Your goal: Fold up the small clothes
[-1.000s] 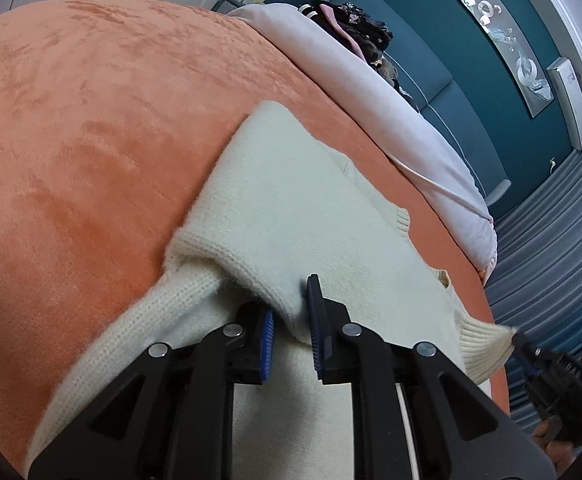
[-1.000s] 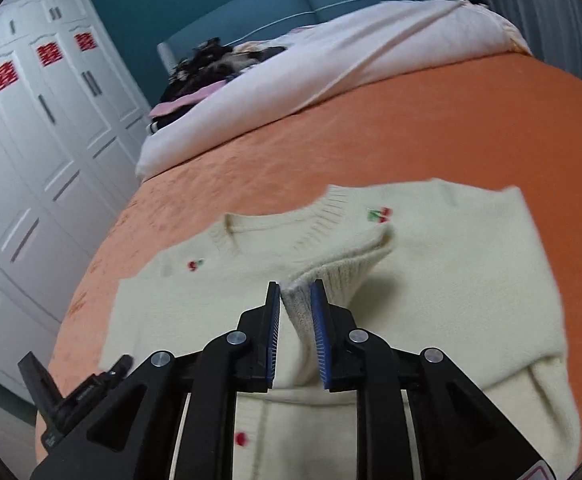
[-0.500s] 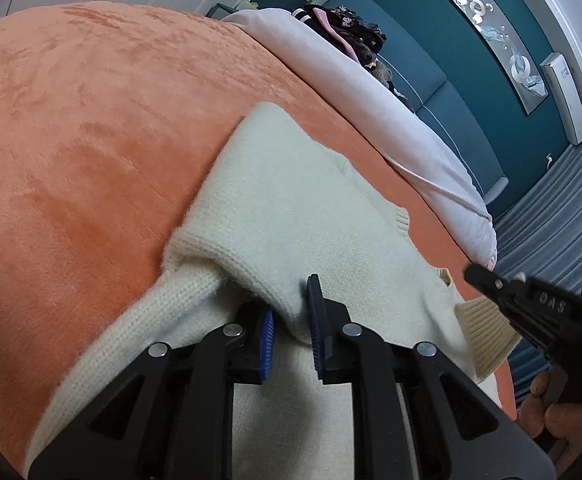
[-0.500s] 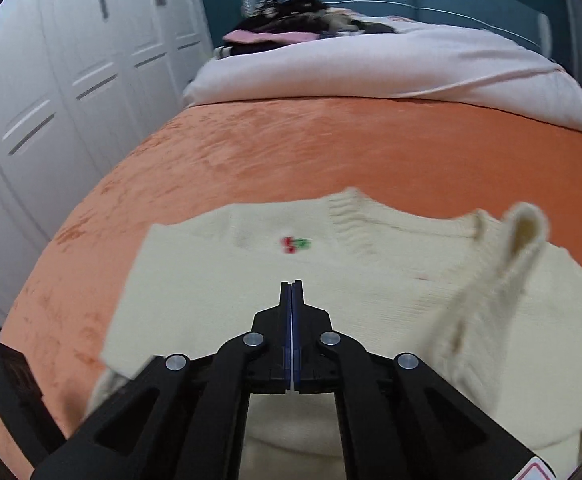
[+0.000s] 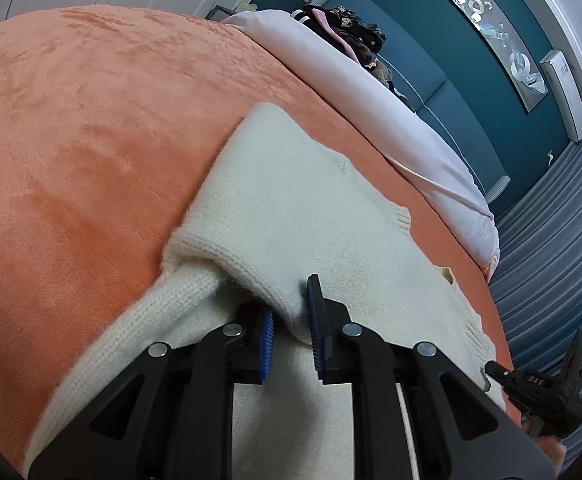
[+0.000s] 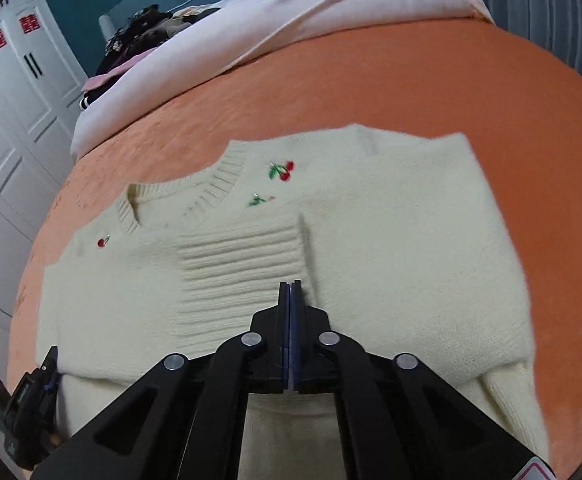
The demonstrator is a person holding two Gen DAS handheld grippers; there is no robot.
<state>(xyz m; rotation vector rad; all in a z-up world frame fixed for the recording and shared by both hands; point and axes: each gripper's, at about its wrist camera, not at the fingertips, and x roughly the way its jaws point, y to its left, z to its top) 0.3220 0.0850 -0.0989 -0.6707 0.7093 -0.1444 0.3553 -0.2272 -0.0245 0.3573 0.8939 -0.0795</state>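
Note:
A cream knit sweater [image 6: 391,248] with small cherry embroidery lies front up on the orange bedspread [image 6: 371,80]. Its ribbed sleeve cuff [image 6: 243,264] lies folded flat across the chest. Just above the cuff's near edge hangs my right gripper [image 6: 291,285]. Its jaws look almost together, are just starting to open, and hold nothing. My left gripper [image 5: 291,304] is shut on a raised fold of the sweater [image 5: 291,200] at the shoulder, where the other sleeve [image 5: 131,336] trails out. Each gripper also shows at the edge of the other view: right gripper [image 5: 543,392], left gripper [image 6: 31,412].
A pale pink duvet [image 6: 311,12] is bunched along the head of the bed, with a heap of dark clothes [image 6: 147,32] on it. White wardrobe doors [image 6: 7,120] stand to one side and grey curtains [image 5: 563,240] to the other.
My right gripper let go of the sleeve cuff, which now lies flat on the chest, then closed empty and dropped toward the sweater. The left gripper kept its hold and place.

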